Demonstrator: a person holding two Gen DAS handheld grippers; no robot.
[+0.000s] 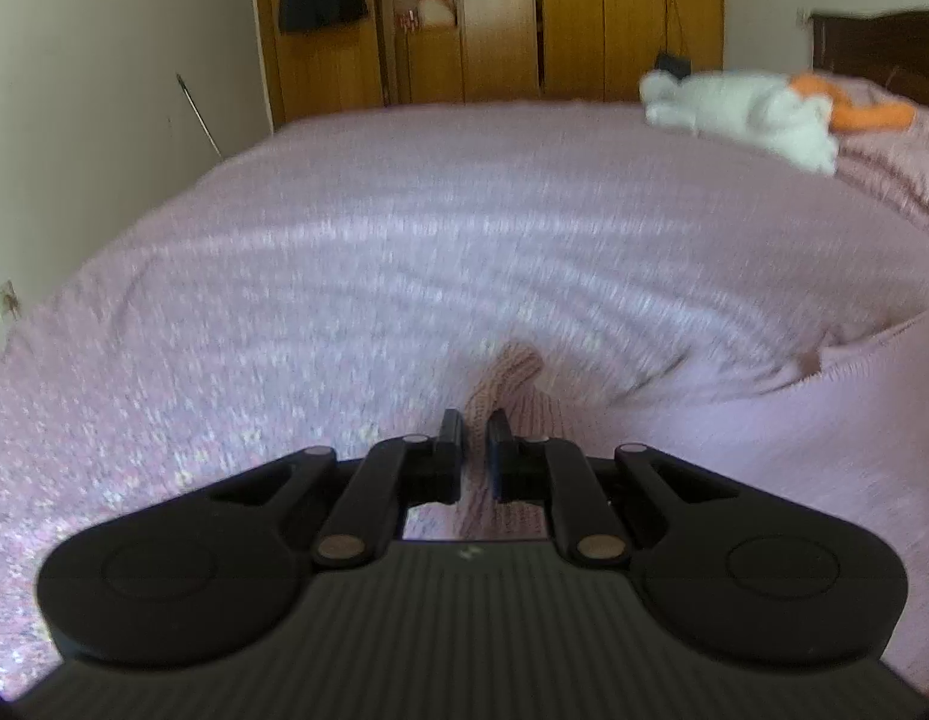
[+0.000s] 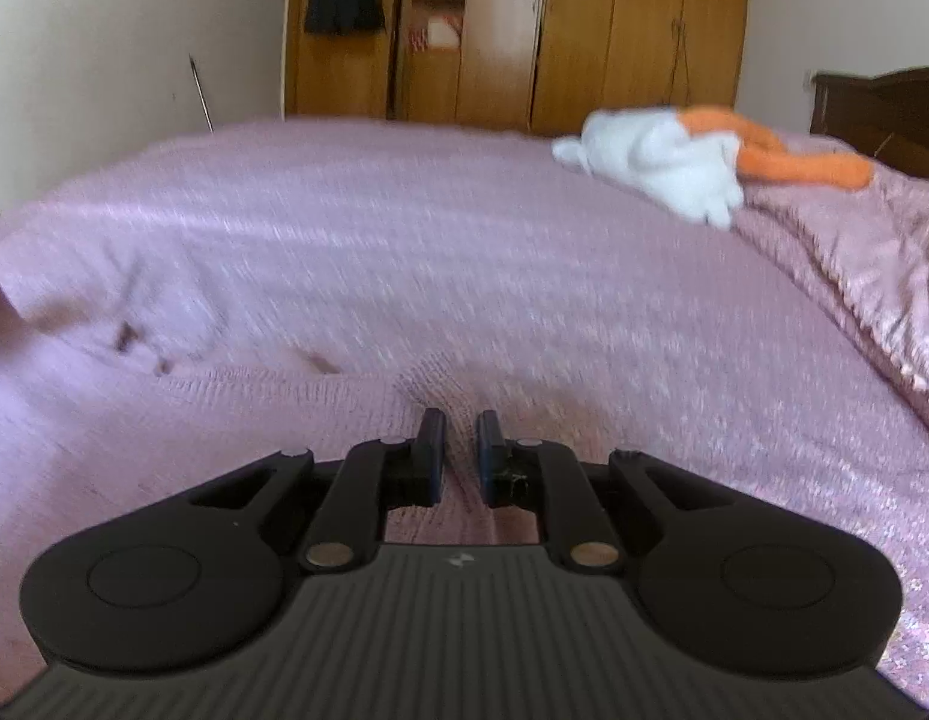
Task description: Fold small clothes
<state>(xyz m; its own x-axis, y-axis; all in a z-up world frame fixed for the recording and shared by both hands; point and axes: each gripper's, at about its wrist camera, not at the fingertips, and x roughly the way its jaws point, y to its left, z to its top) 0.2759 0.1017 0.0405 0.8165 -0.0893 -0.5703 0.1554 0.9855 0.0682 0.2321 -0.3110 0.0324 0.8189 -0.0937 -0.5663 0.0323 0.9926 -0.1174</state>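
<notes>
Pink knit garment (image 1: pixel 500 384) lies on bed (image 1: pixel 404 228), one ribbed end pinched in left claw (image 1: pixel 475 420), clamped tight on it. Right claw (image 2: pixel 461 420) likewise clamped on another stretch of same knit (image 2: pixel 284 414). Garment spreads toward 3 o'clock in left view, toward 9 o'clock in right view. Step judged: both ends gripped, fold carry under way; frames blurred. Next move calls for level carry, ends aligned, release together. White clothes (image 2: pixel 650 168) and orange item (image 2: pixel 794 162) at 1 o'clock, well apart; wooden wardrobe (image 2: pixel 584 30) at 12.
</notes>
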